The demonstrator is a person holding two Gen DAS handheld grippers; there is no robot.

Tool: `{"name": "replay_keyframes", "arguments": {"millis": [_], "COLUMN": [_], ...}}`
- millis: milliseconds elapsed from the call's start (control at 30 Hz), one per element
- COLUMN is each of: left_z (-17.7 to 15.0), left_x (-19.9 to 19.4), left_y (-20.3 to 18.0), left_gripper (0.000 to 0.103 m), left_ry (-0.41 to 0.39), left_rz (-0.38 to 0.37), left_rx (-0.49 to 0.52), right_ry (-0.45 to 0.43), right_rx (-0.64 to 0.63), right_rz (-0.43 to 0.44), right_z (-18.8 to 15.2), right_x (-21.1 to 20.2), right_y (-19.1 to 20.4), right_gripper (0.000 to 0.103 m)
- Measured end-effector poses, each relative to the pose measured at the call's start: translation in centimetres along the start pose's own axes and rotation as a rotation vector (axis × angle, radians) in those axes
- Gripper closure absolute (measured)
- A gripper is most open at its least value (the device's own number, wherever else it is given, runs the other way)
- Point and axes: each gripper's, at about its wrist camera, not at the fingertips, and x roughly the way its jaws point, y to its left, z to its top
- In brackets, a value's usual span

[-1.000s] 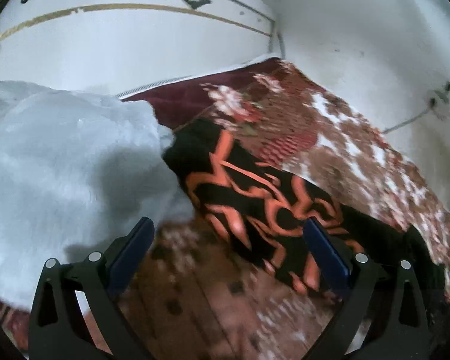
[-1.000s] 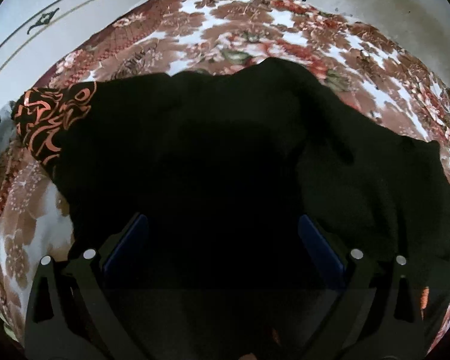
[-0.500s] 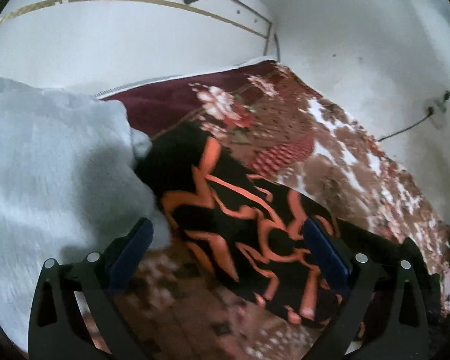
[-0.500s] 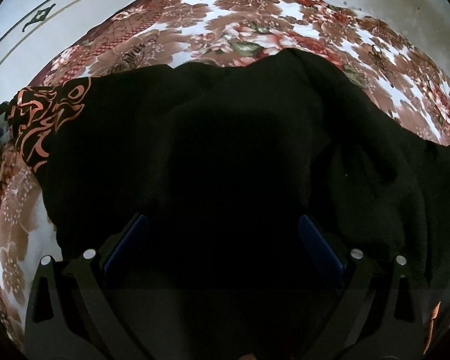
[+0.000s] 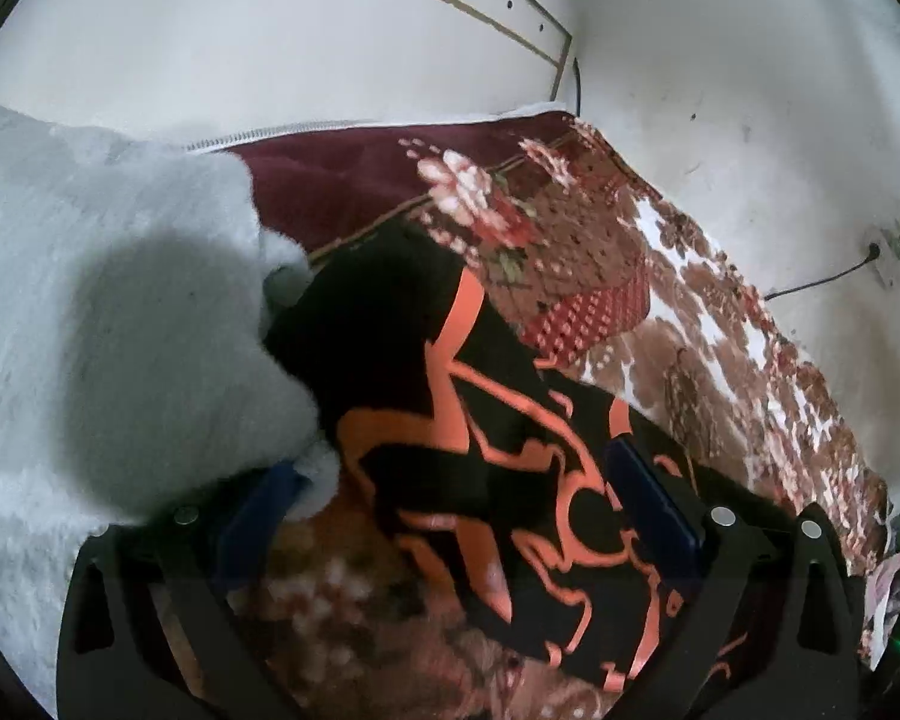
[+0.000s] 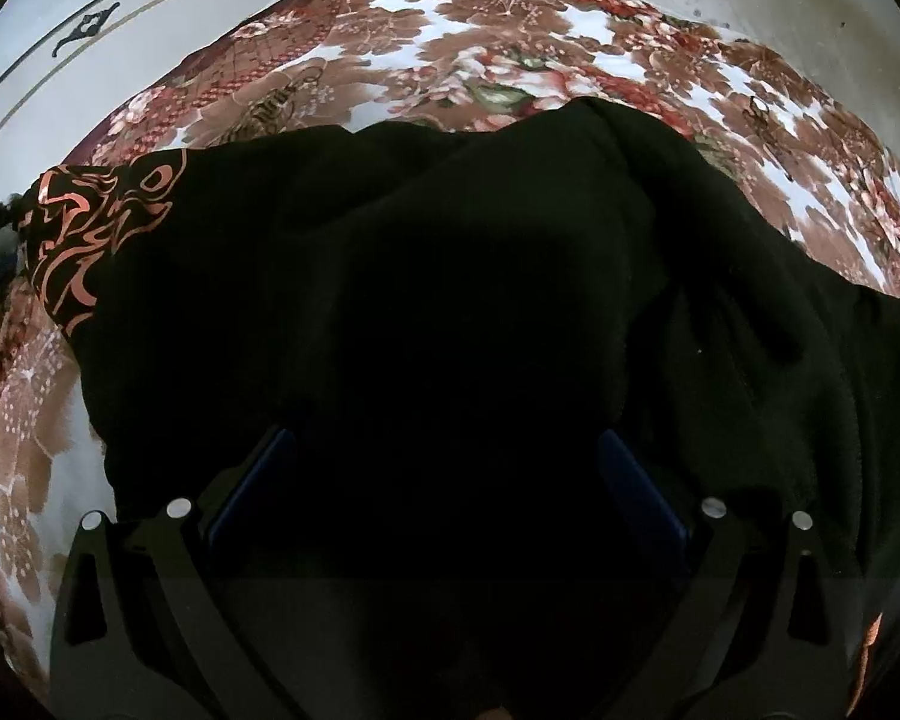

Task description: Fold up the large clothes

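left wrist: left gripper (image 5: 456, 498) spread wide, empty, over orange-patterned end of black fleece garment (image 5: 510, 468) on floral brown bedspread (image 5: 720, 324); grey fluffy blanket (image 5: 102, 324) crowds left finger | right wrist: right gripper (image 6: 444, 480) released above garment (image 6: 450, 312); folds lost in shadow; no writing

Readable text: none in either view.
Black garment (image 5: 486, 462): orange swirling pattern only, no letters, ahead between the left gripper's fingers.
White panel (image 6: 90, 30): small dark ornament, no writing.
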Motion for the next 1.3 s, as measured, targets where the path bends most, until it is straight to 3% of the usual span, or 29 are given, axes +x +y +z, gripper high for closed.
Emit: {"name": "replay_keyframes", "arguments": {"millis": [100,400,567,667,900,1000,1100,1200,1300], "left_z": [-0.1,-0.1,1.4,1.9,2.1,1.6,1.1,1.4,2.1], "left_x": [0.0,-0.2,0.6,0.1,0.0,-1.8,-2.8,-1.4,0.1], "left_y": [-0.5,0.2,0.5,-0.7,-2.1,-2.5,-2.8,-3.0,-2.0], "left_gripper": [0.006,0.005,0.005,0.006,0.009,0.008,0.007,0.005,0.005], "left_ry": [-0.006,-0.043,-0.073,-0.109,-0.065,-0.091,-0.083,-0.044,-0.023], "left_rz": [-0.001,-0.109,-0.099,-0.063,0.038,0.038,-0.013,0.027,0.017], "left_rx": [0.007,0.019,0.013,0.063,0.157,0.170,0.184,0.228,0.180], "right_ry": [0.000,0.006,0.010,0.013,0.015,0.016,0.013,0.013,0.013], "right_rx": [0.001,-0.010,-0.008,-0.012,-0.010,-0.010,-0.013,-0.009,0.007], "right_rz": [0.002,0.017,0.019,0.017,0.024,0.031,0.036,0.036,0.040], "right_z": [0.0,-0.1,0.0,0.0,0.0,0.0,-0.1,-0.2,-0.3], "right_x": [0.0,0.0,0.1,0.2,0.3,0.3,0.2,0.2,0.1], "right_y": [0.0,0.1,0.0,0.0,0.1,0.1,0.0,0.0,-0.1], "right_gripper": [0.005,0.005,0.005,0.005,0.005,0.005,0.005,0.005,0.005]}}
